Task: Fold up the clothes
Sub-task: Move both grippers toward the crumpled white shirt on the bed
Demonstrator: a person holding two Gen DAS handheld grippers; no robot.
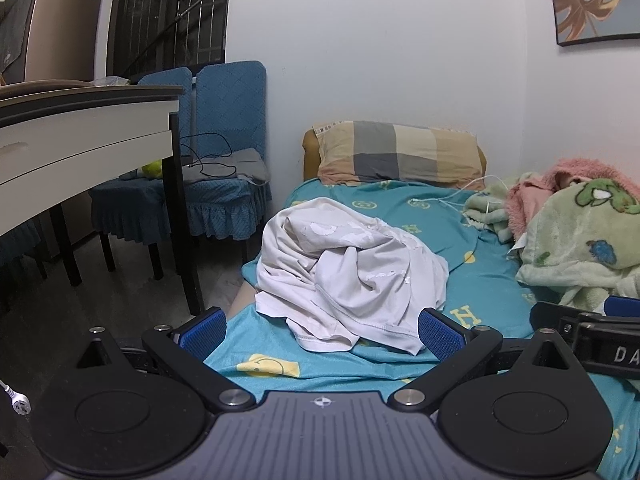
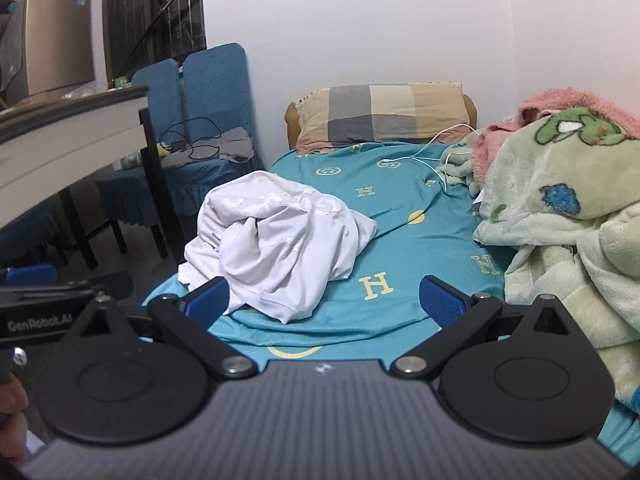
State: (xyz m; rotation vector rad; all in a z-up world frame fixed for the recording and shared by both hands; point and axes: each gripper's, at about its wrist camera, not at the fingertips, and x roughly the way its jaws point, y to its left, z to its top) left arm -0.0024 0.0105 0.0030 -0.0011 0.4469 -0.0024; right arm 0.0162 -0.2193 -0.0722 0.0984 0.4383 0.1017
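A crumpled white garment (image 1: 348, 268) lies heaped on the teal bedsheet (image 1: 488, 248) near the bed's left edge, its thin cloth creased and its printed front cracked and flaking; its shape (shirt or otherwise) is hard to make out; the left gripper (image 1: 320, 332) and right gripper (image 2: 324, 300) both stand wide apart with ribbed blue pads, holding nothing; a fleecy green blanket (image 2: 560, 216) is cut off at the right; a checked pillow (image 1: 400, 152) rests at the wall.

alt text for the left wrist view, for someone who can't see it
A crumpled white garment lies on a teal bed sheet, just beyond the open, empty left gripper. A checked pillow rests at the wall behind, a green blanket lies right, blue chairs stand left.
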